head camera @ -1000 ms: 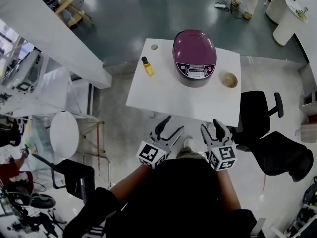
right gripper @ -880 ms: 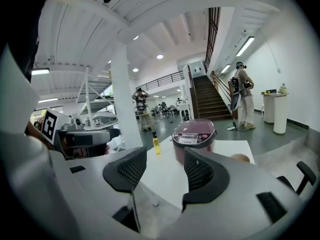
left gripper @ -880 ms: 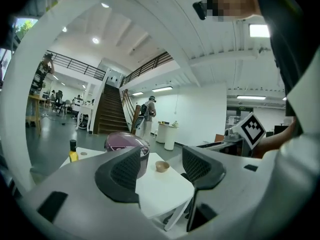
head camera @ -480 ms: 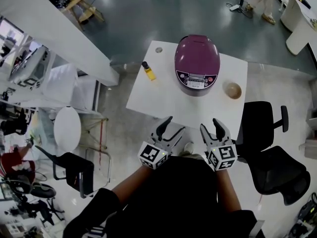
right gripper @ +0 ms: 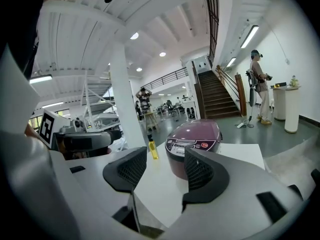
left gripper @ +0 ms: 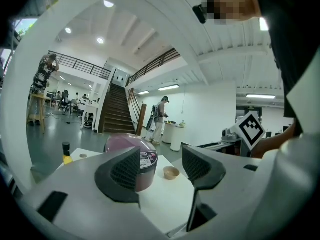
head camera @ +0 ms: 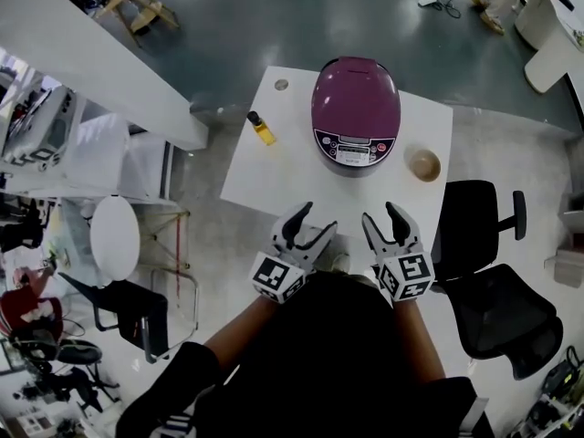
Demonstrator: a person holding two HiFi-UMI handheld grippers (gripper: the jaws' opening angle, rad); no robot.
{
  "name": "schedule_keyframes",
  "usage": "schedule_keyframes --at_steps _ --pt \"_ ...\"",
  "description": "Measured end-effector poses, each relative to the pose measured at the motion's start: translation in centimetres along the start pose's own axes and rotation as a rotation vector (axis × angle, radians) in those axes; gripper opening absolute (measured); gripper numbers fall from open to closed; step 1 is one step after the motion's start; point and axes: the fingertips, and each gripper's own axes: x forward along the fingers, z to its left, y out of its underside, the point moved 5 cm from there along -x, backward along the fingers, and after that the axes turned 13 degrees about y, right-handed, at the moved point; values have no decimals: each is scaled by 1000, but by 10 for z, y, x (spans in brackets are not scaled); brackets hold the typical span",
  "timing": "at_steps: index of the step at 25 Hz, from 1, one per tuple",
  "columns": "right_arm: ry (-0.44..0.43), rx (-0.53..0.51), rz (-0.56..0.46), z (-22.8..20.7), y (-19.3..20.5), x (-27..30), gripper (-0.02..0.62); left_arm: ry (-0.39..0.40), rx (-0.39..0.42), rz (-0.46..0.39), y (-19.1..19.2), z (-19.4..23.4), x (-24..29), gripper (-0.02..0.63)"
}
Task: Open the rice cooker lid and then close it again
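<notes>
Step in hand, as I read it: pre-approach, nothing started yet. Rice cooker point(head camera: 356, 112) sits w/ lid down, toward the far edge of the white table point(head camera: 283, 181), a bit right of centre, control panel point(head camera: 350, 150) facing the near edge. Left gripper point(head camera: 315, 219) and right gripper point(head camera: 380, 215) both hang at the near edge, well apart from the cooker, jaws spread wide in their own views w/ nothing between them but the table and cooker far behind, so both empty. Other bits: yellow bottle point(head camera: 261, 129) by the left edge, small bowl point(head camera: 423, 163) by the right edge, a little round disc point(head camera: 281, 85) at the far left corner; none lie between the grippers and the cooker. Next move prob. calls for reaching fwd over the near edge to the cooker's front, finding the lid release, pressing or lifting it w/ one gripper, maybe steadying the body w/ the other so it doesn't slide on the smooth top. Hard to make out: which of the panel's marks is the release, if any, since the btns are too small to read; the hinge isn't visible in any view; left gripper view has its left jaw covering much of the cooker; right gripper view has its right jaw over the cooker's lower front. Person's torso hides both forearms in head view.
</notes>
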Motion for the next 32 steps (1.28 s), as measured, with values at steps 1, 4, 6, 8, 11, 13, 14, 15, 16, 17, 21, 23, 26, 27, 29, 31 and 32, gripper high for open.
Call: schedule_keyframes --at_steps 1,4,6,8,11,13,14,15,16,17,21,23,26,27,29,31,32 --pt "3 -3 2 0 -3 5 206 7 -1 -3 -1 5 4 239" --pt "8 -15 10 -1 -10 19 206 25 -9 -12 -5 17 13 239" --pt "12 -23 18 -5 -14 29 206 31 -18 -26 -9 25 21 239" --pt "18 -23 21 -8 -20 38 206 35 -22 -33 -14 34 27 239" --pt "22 -23 24 -8 -28 52 206 42 -15 -45 -20 46 30 239" --pt "24 -23 24 -7 -33 60 206 47 -15 -51 -23 53 32 239" --pt "27 -23 23 -7 -36 63 206 48 -22 -51 -25 56 32 239" --pt "32 -24 21 -7 -39 66 206 49 -30 -48 -26 58 32 239" --pt "38 -26 20 -7 -41 69 206 51 -35 -48 -27 60 32 239" --pt "44 -29 20 -7 -43 73 206 55 -35 -51 -28 63 33 239" --pt "46 -29 18 -4 -49 89 162 70 -45 -61 -34 76 36 239" --pt "30 -30 14 0 -53 96 136 73 -51 -67 -36 82 38 239" --pt "29 -55 12 3 -58 108 48 81 -49 -70 -39 92 41 239" --pt "33 -65 18 4 -59 112 31 86 -47 -70 -39 95 42 239" --pt "43 -86 45 4 -57 121 9 96 -46 -71 -40 100 43 239" --pt "57 -107 79 3 -53 131 6 106 -49 -68 -40 105 44 239" --pt "66 -115 94 2 -51 136 6 110 -52 -66 -39 108 45 239"
